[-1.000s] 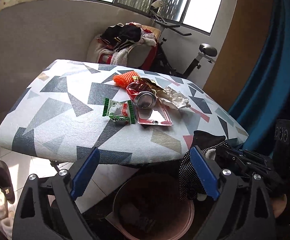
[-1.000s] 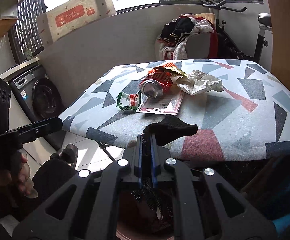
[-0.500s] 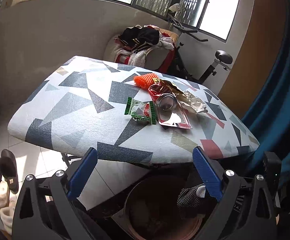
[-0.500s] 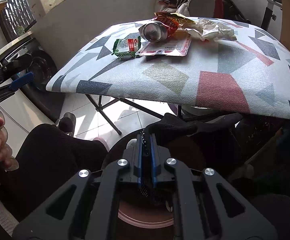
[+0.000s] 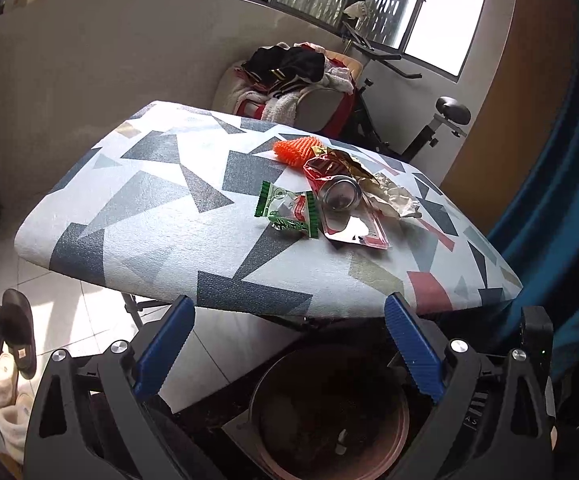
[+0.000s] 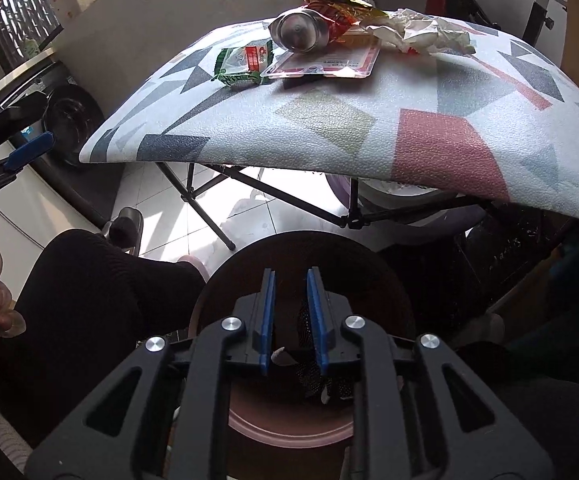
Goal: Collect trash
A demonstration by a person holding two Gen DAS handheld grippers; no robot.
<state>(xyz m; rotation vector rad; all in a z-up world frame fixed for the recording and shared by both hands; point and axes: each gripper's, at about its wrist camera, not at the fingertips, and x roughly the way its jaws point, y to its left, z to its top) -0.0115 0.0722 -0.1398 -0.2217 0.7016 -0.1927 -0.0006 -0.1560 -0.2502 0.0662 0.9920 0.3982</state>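
Right gripper was seen poised directly over the brown bin on the floor, its blue pads parted a little with nothing pinched between them, while a dark dotted glove lay below, inside the bin. The drop, it was judged, was best finished by letting the jaws part fully above the bin's middle and lifting straight up, so that nothing could be dragged back over the rim. Left gripper was held low at the near edge of the patterned table, spread wide and empty, aimed along the tabletop toward the heap. Left to be collected on the table were the green snack wrapper, the can lying on its side on a flat red-edged packet, the crumpled paper, a foil bag and an orange mesh piece. The wrapper, nearest and apart from the rest, was judged the easiest pick.
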